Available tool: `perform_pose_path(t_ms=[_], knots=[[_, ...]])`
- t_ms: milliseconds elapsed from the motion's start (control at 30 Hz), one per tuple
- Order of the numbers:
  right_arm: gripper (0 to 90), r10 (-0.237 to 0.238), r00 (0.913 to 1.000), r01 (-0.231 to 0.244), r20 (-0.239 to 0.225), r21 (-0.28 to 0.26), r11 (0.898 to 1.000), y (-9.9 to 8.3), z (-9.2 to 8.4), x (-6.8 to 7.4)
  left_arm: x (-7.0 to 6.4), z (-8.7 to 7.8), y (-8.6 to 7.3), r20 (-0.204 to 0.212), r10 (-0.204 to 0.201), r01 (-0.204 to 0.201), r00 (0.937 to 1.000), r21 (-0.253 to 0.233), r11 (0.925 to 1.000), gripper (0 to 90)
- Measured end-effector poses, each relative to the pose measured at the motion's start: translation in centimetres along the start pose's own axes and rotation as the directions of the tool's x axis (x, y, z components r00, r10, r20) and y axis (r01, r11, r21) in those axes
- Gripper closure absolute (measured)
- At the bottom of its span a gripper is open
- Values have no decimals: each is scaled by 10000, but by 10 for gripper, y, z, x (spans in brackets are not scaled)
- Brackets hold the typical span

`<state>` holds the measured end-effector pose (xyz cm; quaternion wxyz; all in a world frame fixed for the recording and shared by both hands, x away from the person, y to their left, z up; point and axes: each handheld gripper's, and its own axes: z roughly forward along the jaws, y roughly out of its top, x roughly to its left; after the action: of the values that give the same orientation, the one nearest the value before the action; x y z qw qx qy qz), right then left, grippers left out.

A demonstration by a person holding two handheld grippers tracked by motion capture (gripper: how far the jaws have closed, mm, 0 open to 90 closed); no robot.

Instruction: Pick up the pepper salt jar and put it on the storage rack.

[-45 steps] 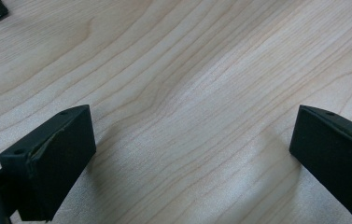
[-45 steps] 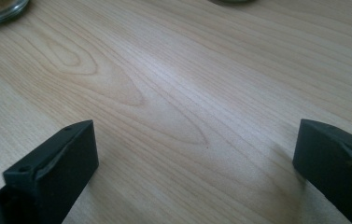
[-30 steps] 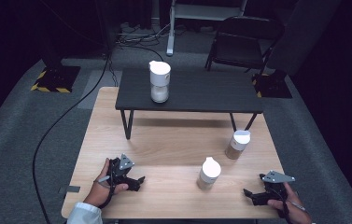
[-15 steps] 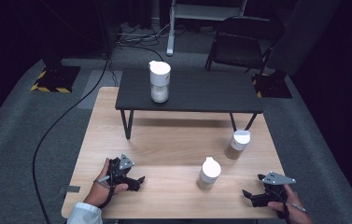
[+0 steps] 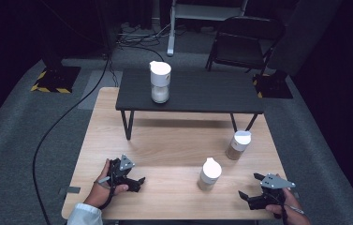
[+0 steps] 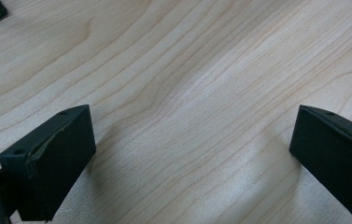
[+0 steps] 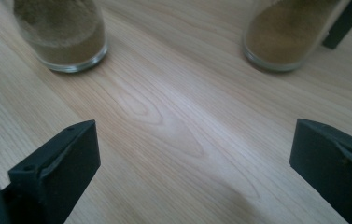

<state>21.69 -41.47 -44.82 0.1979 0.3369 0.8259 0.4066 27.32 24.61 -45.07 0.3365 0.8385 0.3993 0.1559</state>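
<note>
Both grippers (image 5: 139,180) (image 5: 249,187) gape empty on table (image 5: 165,145); careless right-hand reach risks tipping near jar (image 5: 209,174), top-heavy.

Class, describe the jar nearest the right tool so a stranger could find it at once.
Start at the wooden table, near edge. Just left of the right tool stands a white-lidded jar of tan powder. Its twin sits farther back; a third jar is on the black bench.

A low black table (image 5: 202,96) holds a white-lidded jar (image 5: 159,81), with a black folding chair (image 5: 244,40) beyond.
</note>
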Motion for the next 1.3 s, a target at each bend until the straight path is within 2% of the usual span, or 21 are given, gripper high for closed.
perform_pose_path(t_ms=[200, 500, 833, 1300], knots=[[15, -252, 9994, 248, -233, -170, 9995, 3, 4, 6, 0, 0, 0, 1, 3, -3, 10000, 1, 10000, 0], [15, -35, 9982, 10, -593, -420, 9991, 8, 10, 9, 0, 0, 0, 4, 1, -1, 10000, -2, 10000, 0], [15, -186, 9920, 125, -1252, -498, 9987, 17, 23, 14, 0, 0, 0, 1, 4, -4, 10000, 7, 10000, 0], [18, -164, 9852, 44, -1707, -703, 9975, 27, 38, 21, 0, 0, 0, 2, -1, 1, 10000, 1, 10000, 0]])
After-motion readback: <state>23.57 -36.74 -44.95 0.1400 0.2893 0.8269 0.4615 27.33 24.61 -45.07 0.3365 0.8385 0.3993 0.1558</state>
